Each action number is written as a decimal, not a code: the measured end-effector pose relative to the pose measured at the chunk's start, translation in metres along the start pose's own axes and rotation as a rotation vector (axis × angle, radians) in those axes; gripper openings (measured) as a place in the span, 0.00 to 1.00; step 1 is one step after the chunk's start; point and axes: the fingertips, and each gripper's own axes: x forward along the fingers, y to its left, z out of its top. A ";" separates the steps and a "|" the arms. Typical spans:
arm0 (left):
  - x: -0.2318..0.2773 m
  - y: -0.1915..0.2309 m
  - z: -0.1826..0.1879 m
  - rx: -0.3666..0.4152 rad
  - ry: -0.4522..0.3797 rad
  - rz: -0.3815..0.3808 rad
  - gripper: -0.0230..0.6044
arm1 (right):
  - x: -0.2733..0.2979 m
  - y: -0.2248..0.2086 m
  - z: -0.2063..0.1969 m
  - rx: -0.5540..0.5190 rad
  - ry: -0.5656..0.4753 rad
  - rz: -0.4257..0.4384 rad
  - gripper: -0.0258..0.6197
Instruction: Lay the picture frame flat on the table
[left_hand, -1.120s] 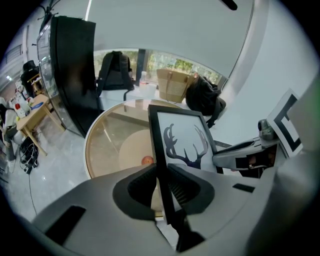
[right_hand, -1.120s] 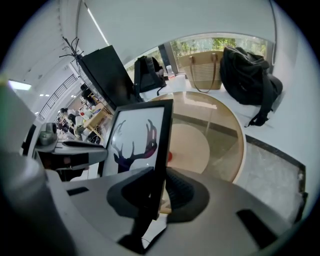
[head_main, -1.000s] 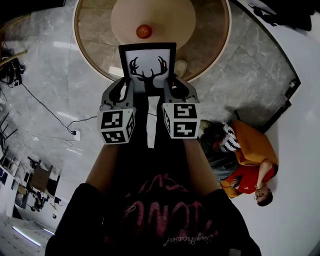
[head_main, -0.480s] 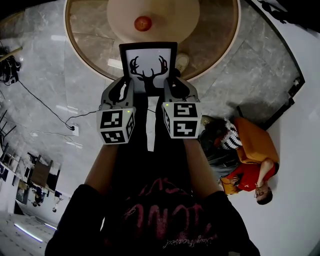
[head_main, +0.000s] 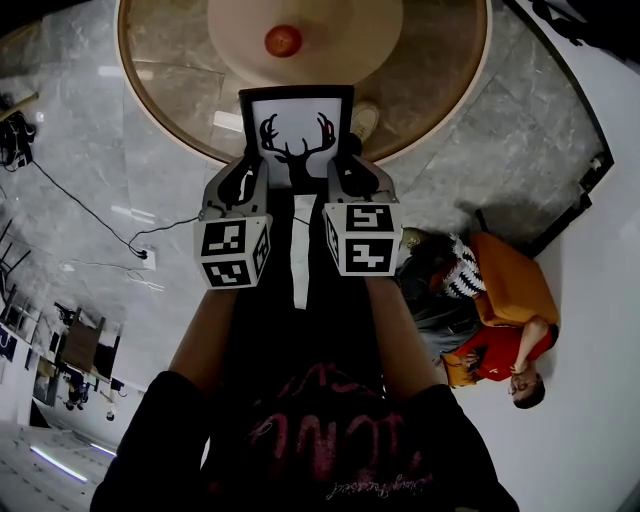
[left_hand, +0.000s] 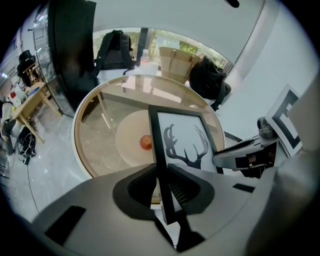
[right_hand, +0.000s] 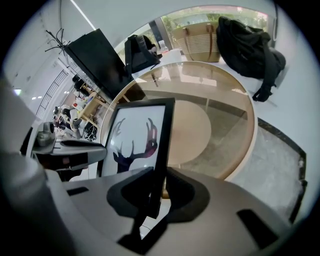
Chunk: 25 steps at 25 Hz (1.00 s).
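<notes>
A black picture frame (head_main: 297, 135) with a deer-antler print hangs in the air between both grippers, over the near edge of the round glass table (head_main: 430, 100). My left gripper (head_main: 243, 178) is shut on the frame's left edge (left_hand: 161, 165). My right gripper (head_main: 349, 176) is shut on its right edge (right_hand: 161, 160). The print faces up toward the head camera. In the left gripper view the antler print (left_hand: 183, 146) shows beside the right gripper (left_hand: 240, 156); in the right gripper view the print (right_hand: 135, 140) shows beside the left gripper (right_hand: 75, 152).
A small red apple (head_main: 282, 40) lies on the table's pale round centre (head_main: 350, 40). People (head_main: 500, 310) sit on the floor at the right. A cable and power strip (head_main: 148, 258) lie on the marble floor at the left. Black bags (right_hand: 247, 45) stand beyond the table.
The table and apple have slid lower and nearer in the head view, so the frame now lies further over the table's edge. Both grips are unchanged.
</notes>
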 end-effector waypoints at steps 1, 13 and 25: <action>0.001 0.001 0.000 0.002 0.002 0.001 0.15 | 0.002 0.000 -0.001 0.004 0.005 0.001 0.17; 0.020 0.007 -0.010 -0.015 0.033 0.007 0.15 | 0.017 -0.003 -0.004 -0.005 0.043 -0.001 0.18; 0.033 0.013 -0.017 -0.009 0.067 0.009 0.15 | 0.027 -0.002 -0.008 -0.033 0.060 -0.014 0.18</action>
